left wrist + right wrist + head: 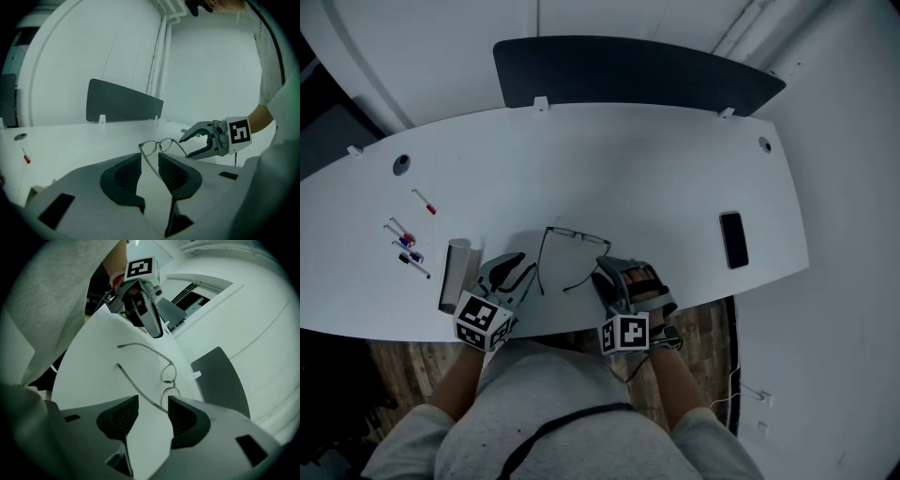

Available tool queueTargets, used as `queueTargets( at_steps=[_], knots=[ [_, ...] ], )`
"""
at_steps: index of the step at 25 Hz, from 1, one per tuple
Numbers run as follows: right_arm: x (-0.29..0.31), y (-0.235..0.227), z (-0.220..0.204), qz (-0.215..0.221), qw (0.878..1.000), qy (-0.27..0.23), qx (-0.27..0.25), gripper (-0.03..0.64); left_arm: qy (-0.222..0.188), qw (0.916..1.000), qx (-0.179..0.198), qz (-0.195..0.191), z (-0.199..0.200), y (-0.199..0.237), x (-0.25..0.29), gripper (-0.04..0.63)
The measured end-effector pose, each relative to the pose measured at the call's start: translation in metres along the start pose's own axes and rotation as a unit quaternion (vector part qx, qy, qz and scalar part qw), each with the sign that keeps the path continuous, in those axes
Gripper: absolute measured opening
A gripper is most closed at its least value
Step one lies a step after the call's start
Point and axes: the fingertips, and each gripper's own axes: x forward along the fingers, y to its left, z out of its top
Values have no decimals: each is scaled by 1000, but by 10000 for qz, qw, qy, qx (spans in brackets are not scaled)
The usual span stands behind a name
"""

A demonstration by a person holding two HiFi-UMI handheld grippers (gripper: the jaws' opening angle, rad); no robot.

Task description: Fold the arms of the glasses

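Thin-framed glasses lie on the white table, both arms reaching toward the near edge. My left gripper sits at the left arm. In the left gripper view that arm runs between the jaws of my left gripper, which stand apart without pressing it. My right gripper is at the right arm, which slants inward. In the right gripper view my right gripper stands wide open with an arm between its jaws, untouched. Each gripper shows in the other's view: the right gripper and the left gripper.
A dark phone lies at the right. Several pens and a grey tube lie at the left, close to my left gripper. A dark divider panel stands along the far edge. The near table edge runs just under both grippers.
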Motion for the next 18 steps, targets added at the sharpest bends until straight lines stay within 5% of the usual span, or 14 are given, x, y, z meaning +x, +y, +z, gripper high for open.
queueTargets(
  at_steps=[5,10,18],
  knots=[
    [8,-5,-3,-153,9996,22,-225,186,5,10000,-57,-12,0,10,6,115],
    [7,-12,-2,-319,9992,-211,-127,107,-224,9989,-229,338,7,33,0,115],
    [-7,-37,6,-545,9923,-922,626,38,-350,9925,-514,1049,2,68,-12,101]
  ],
)
